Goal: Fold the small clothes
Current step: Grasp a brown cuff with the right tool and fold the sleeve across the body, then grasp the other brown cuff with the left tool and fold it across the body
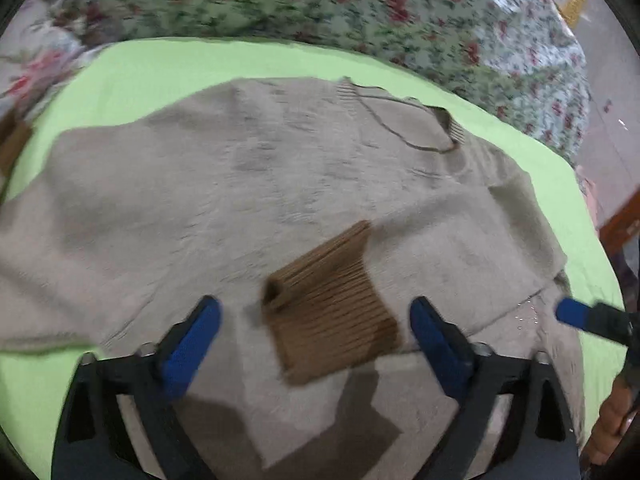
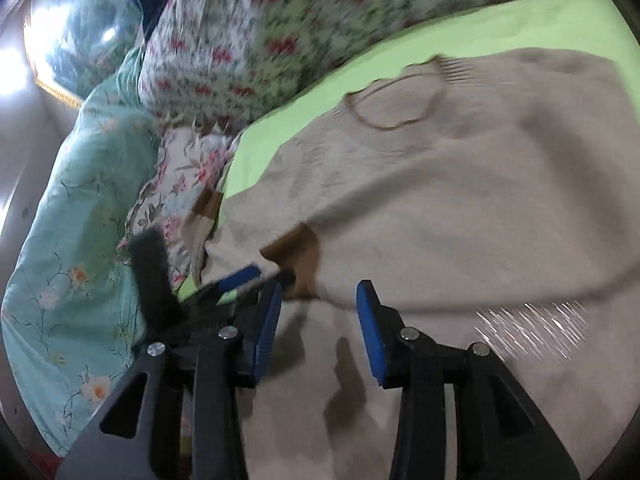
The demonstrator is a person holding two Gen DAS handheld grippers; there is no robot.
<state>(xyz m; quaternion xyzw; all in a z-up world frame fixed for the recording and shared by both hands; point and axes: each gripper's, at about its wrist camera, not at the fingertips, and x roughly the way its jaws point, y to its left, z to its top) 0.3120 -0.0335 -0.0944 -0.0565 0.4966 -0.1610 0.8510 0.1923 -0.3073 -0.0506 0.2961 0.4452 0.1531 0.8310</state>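
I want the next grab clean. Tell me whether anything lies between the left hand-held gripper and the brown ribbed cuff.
Nothing visible does. The left hand-held gripper is open, and the brown ribbed cuff lies between its fingers on top of the beige sweater. The right hand-held gripper, also open, sits off to the side, not across that gap.

This is a bedroom in a home. A bed is spread with a lime-green sheet, ringed by a rose-patterned floral quilt and a frilled floral pillow. A turquoise flowered duvet lies heaped beside them, and a beige knitted sweater lies spread on the sheet.
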